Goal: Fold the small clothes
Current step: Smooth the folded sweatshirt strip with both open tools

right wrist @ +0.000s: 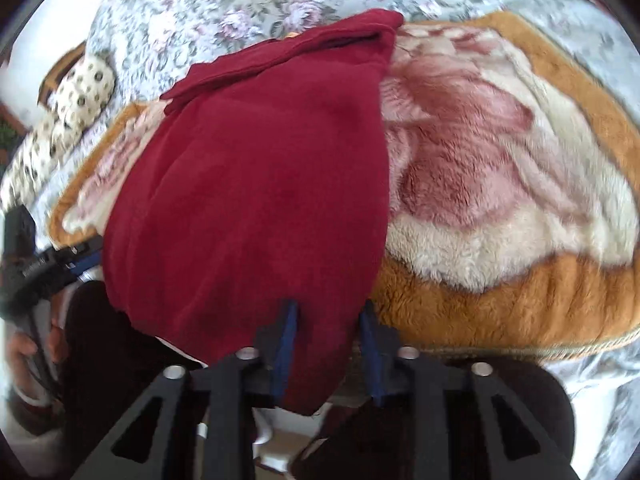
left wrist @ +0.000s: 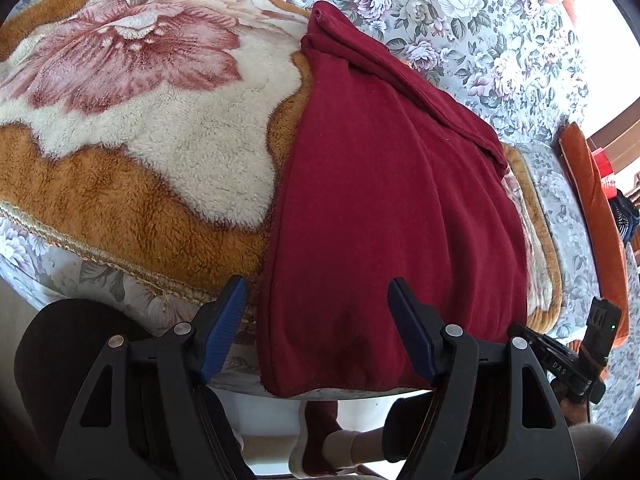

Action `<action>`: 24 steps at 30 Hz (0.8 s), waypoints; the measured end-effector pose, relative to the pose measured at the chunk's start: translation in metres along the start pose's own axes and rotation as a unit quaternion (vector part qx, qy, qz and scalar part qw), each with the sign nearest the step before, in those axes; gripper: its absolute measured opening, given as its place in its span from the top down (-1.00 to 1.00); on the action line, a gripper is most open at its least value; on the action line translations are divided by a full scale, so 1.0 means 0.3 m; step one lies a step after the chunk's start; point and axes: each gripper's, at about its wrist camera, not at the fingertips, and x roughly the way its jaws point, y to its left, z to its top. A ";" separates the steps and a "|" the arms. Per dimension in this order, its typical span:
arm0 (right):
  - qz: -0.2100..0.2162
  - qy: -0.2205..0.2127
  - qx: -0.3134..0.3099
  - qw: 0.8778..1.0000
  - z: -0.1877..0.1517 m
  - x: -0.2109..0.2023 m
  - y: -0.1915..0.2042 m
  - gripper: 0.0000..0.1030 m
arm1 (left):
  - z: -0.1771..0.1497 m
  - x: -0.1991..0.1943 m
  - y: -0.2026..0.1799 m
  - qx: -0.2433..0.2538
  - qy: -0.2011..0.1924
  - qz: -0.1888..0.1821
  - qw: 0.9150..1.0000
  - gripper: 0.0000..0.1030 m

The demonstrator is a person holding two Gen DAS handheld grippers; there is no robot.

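Note:
A dark red garment (left wrist: 384, 184) lies lengthwise on a brown and cream floral fleece blanket (left wrist: 152, 128), its near end hanging over the bed's front edge. My left gripper (left wrist: 318, 304) is open, its blue pads (left wrist: 226, 320) straddling the garment's near left corner without pinching it. In the right wrist view the same garment (right wrist: 256, 184) fills the middle. My right gripper (right wrist: 330, 316) has its jaws partly closed around the garment's near right corner, with cloth between the pads (right wrist: 286, 340); the grip looks loose.
The blanket (right wrist: 500, 184) lies on a grey floral bedspread (left wrist: 460, 12). An orange cushion (left wrist: 596, 216) sits at the right edge, a spotted pillow (right wrist: 68, 100) at the far left. The other gripper (right wrist: 36, 264) shows at the left.

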 end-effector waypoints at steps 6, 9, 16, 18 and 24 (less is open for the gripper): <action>-0.023 -0.014 0.019 0.999 0.023 -0.034 -0.058 0.92 | -0.027 0.004 -0.003 0.001 0.003 0.005 1.000 -0.41; -0.014 -0.009 0.023 1.000 0.020 -0.034 -0.065 0.88 | -0.037 0.002 -0.008 0.007 0.009 0.007 1.000 -0.41; 0.043 -0.005 0.050 0.998 -0.004 -0.054 -0.075 0.22 | -0.070 0.016 0.013 -0.002 0.022 0.012 1.000 -0.41; 0.038 0.006 0.043 0.998 -0.008 -0.037 -0.054 0.22 | -0.073 0.023 0.014 -0.003 0.026 0.010 1.000 -0.41; 0.032 0.016 0.032 0.999 -0.021 -0.025 -0.035 0.21 | -0.077 0.032 0.017 -0.001 0.029 0.012 1.000 -0.41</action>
